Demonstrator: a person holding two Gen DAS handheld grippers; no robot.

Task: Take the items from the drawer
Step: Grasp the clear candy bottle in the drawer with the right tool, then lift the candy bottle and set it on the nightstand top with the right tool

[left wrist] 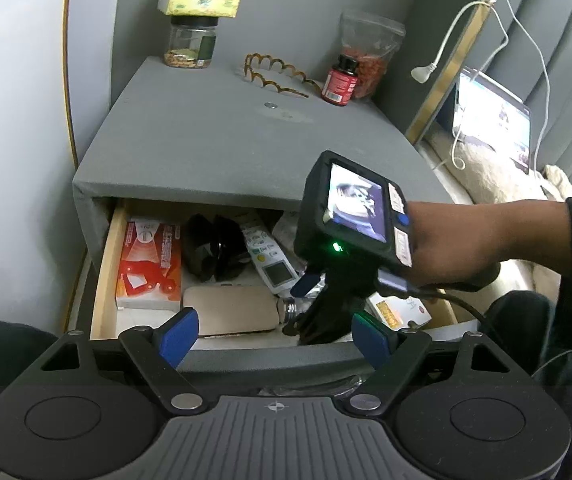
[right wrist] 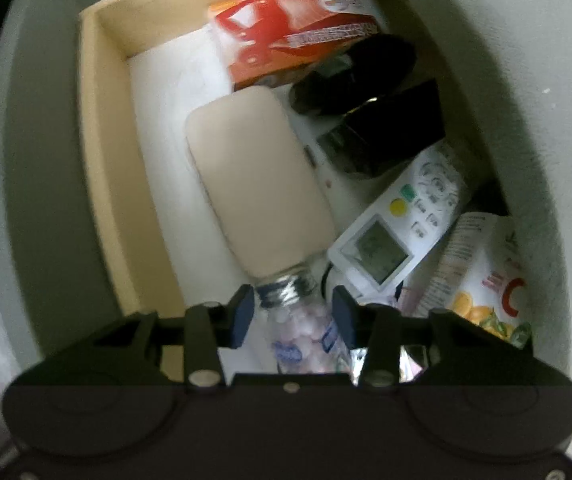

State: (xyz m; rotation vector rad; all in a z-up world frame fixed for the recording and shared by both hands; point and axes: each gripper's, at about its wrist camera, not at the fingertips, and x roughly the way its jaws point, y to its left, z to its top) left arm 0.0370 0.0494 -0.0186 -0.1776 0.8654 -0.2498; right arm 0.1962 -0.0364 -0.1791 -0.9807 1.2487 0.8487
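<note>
The open wooden drawer (left wrist: 104, 264) of a grey nightstand holds a red box (left wrist: 148, 262), a beige case (left wrist: 232, 310), black items (left wrist: 214, 248), a white remote (left wrist: 272, 258) and a clear bottle of pale pills (right wrist: 304, 324). My right gripper (right wrist: 293, 316) reaches down into the drawer, its blue pads on either side of the bottle below its silver cap (right wrist: 286, 286); I cannot tell whether they press it. In the left wrist view the right gripper (left wrist: 318, 308) shows from behind. My left gripper (left wrist: 276, 338) is open and empty above the drawer front.
On the nightstand top (left wrist: 206, 140) stand a nut jar (left wrist: 190, 44) with a tissue box on it, a brown headband (left wrist: 278, 76), a red supplement bottle (left wrist: 340, 80) and a snack bag. An orange-printed packet (right wrist: 486, 280) lies at the drawer's right. A bed with a laptop (left wrist: 494, 120) is right.
</note>
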